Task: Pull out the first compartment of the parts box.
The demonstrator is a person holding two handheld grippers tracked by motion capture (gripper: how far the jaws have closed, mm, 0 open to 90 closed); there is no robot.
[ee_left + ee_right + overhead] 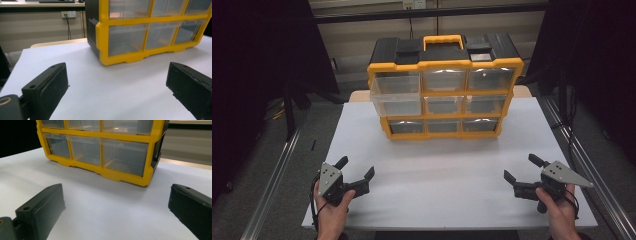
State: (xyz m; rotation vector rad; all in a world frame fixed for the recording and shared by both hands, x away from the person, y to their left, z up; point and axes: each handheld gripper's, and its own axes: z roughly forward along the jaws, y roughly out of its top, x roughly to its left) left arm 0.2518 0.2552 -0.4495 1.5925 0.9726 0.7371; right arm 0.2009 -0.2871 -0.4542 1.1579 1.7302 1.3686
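Two black hand-held grippers, left (357,169) and right (518,168), rest wide open near the tabletop's (437,165) front corners, facing the yellow-framed clear-drawer organiser (444,92), apparently ready to reach its protruding upper-left drawer (395,95).

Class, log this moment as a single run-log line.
left claw: open, empty | right claw: open, empty | organizer: upright on table | top-left drawer: pulled out

No legible text or labels anywhere

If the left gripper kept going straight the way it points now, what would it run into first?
Probably the yellow drawer organizer: the open left gripper aims across bare white table toward its lower left corner.
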